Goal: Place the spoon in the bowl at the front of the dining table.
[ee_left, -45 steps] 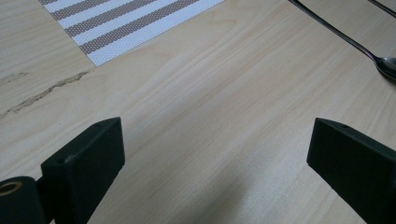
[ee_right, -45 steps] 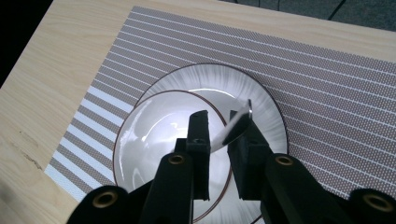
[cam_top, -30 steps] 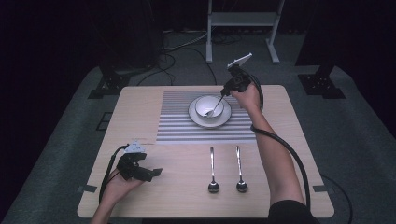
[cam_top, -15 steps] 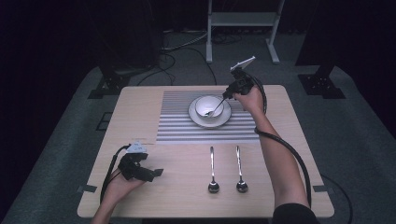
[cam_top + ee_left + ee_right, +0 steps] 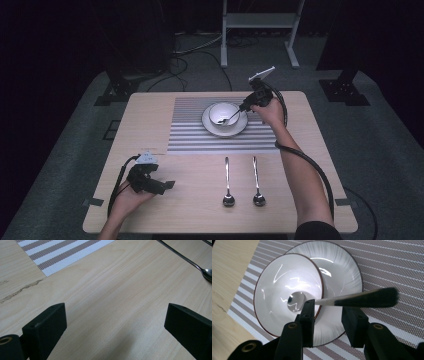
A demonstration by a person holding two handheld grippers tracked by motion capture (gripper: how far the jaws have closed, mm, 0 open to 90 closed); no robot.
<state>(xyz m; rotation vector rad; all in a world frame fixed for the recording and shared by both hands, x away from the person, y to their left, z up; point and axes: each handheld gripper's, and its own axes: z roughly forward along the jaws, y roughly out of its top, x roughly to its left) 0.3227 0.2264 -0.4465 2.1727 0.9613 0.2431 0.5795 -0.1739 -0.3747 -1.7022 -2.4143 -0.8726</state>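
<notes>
The spoon [image 5: 352, 299] lies with its bowl inside the white bowl [image 5: 223, 113], its dark handle slanting up and out over the rim toward the right gripper [image 5: 248, 103]; in the right gripper view the handle crosses just above the two black jaws, which stand a little apart with a gap between them, and whether they pinch the spoon lower down I cannot tell; the spoon's shiny head [image 5: 295, 300] rests at the bottom of the bowl. The white bowl sits on a white plate [image 5: 241, 127], slightly off its centre in the right gripper view; the plate lies on a striped placemat [image 5: 200, 135] at the far middle of the wooden table [image 5: 310, 150]. Nearer the person, just off the mat's near edge, two more spoons [image 5: 227, 180] lie side by side, handles pointing away and heads toward the table's near edge. The left gripper [image 5: 165, 185] rests low at the near left of the table in the person's left hand [image 5: 127, 197]; its jaws are wide apart over bare wood, with nothing between them; the mat's corner [image 5: 62, 255] shows beyond them.
</notes>
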